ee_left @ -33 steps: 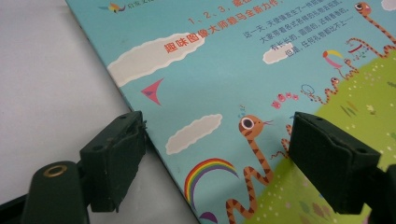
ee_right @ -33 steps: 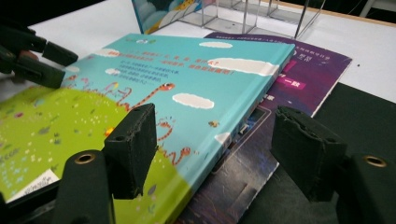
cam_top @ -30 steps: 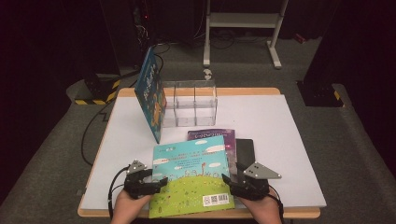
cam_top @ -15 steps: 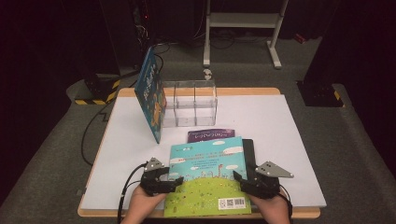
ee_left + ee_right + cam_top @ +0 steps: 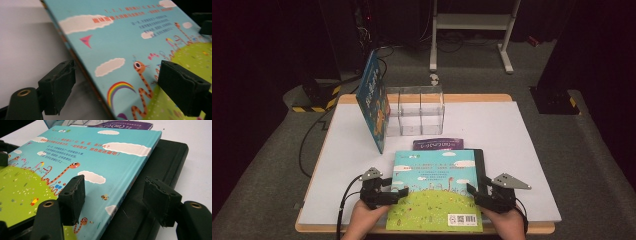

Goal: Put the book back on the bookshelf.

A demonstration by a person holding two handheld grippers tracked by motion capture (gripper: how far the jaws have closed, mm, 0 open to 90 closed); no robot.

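A picture book (image 5: 434,190) with a blue sky and green hill on its cover lies at the table's front edge, partly on a black folder (image 5: 482,165). My left gripper (image 5: 396,189) is at the book's left edge. In the left gripper view the gripper (image 5: 120,87) has that raised edge (image 5: 82,67) between its jaws, which have just been opening, and table shows beside the left pad. My right gripper (image 5: 474,192) is at the right edge. There the gripper (image 5: 117,197) has one jaw over the cover (image 5: 100,157) and one over the folder (image 5: 165,162), with gaps showing.
A purple book (image 5: 438,144) peeks out behind the picture book. Farther back stands a clear acrylic organizer (image 5: 414,111) with a blue book (image 5: 373,105) leaning upright against its left side. The white table (image 5: 512,135) has open surface to the right and left.
Both hands and the picture book have shifted to the right. The book has straightened and now covers more of the black folder and the purple book.
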